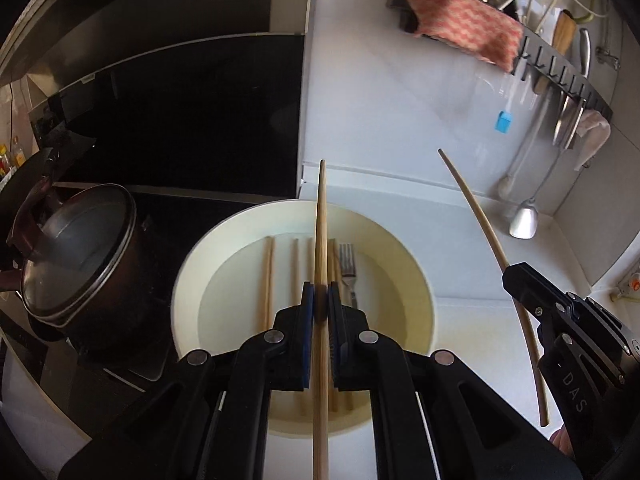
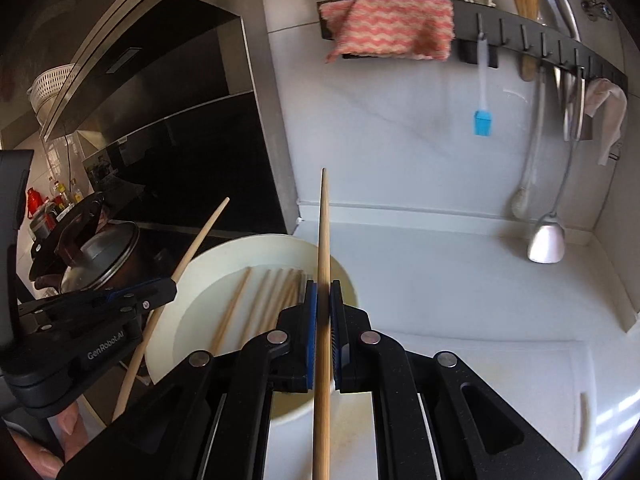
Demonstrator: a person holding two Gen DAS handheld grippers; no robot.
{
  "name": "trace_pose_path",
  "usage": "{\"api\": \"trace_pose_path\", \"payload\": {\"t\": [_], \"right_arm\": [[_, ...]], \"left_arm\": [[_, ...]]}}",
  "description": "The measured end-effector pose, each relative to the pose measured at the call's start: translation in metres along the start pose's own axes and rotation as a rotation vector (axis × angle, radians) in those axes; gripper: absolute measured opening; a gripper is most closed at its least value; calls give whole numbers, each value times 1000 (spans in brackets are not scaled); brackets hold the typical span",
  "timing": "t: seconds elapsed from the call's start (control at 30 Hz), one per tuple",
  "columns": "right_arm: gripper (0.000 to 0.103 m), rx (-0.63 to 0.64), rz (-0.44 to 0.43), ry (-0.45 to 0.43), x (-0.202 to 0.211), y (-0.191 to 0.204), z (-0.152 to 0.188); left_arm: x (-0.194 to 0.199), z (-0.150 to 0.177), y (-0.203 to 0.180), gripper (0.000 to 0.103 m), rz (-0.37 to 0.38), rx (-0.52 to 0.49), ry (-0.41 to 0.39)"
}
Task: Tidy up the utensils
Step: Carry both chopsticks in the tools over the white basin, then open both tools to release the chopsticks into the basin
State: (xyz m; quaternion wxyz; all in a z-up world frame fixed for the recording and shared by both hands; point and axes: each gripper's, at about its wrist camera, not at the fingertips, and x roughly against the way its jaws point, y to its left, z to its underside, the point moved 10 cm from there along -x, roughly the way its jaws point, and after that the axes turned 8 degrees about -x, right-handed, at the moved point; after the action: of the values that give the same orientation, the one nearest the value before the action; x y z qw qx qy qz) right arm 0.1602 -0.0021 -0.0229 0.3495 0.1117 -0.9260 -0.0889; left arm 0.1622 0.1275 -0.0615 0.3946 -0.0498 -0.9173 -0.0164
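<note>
chopsticks: one each in left gripper (image 1: pixel 320 312) & right gripper (image 2: pixel 323 312), both clenched on them
risk: thin stick pivots/slips in pads, drops back on plate (image 1: pixel 400 240) w/ fork (image 1: pixel 348 270)

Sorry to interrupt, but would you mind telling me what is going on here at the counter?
A person is sorting utensils with a handheld gripper in each hand. The left gripper is shut on one chopstick, and the right gripper is shut on another chopstick; both are held in the air above the white plate. Several more chopsticks and a fork lie on that plate, which sits on the counter beside a lidded pot. Other utensils hang on the wall rack.
</note>
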Motion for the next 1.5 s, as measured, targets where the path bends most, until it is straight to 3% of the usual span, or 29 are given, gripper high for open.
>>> {"api": "trace_pose_path", "payload": {"t": [0.23, 0.63, 0.93, 1.2, 1.27, 1.3, 1.37, 1.43, 1.5], "right_arm": [[6, -6, -41, 106, -53, 42, 12], [6, -71, -69, 348, -130, 41, 52], [6, -105, -66, 465, -159, 37, 72], [7, -102, -62, 530, -164, 34, 87], [9, -90, -53, 516, -159, 32, 84], [16, -83, -46, 505, -155, 30, 82], [22, -76, -43, 477, -146, 27, 76], [26, -61, -39, 450, -140, 24, 70], [36, -48, -32, 427, -131, 20, 65]], "left_arm": [[-38, 13, 46, 7, 7, 55, 87], [-94, 41, 52, 7, 74, 133, 225], [-124, 61, 44, 8, 81, 136, 320], [-133, 64, 41, 8, 75, 130, 353], [-131, 64, 42, 21, 71, 132, 354], [-128, 64, 45, 27, 65, 136, 354], [-122, 63, 48, 55, 56, 150, 345], [-112, 59, 54, 67, 37, 163, 323], [-102, 57, 58, 71, 16, 167, 309]]}}
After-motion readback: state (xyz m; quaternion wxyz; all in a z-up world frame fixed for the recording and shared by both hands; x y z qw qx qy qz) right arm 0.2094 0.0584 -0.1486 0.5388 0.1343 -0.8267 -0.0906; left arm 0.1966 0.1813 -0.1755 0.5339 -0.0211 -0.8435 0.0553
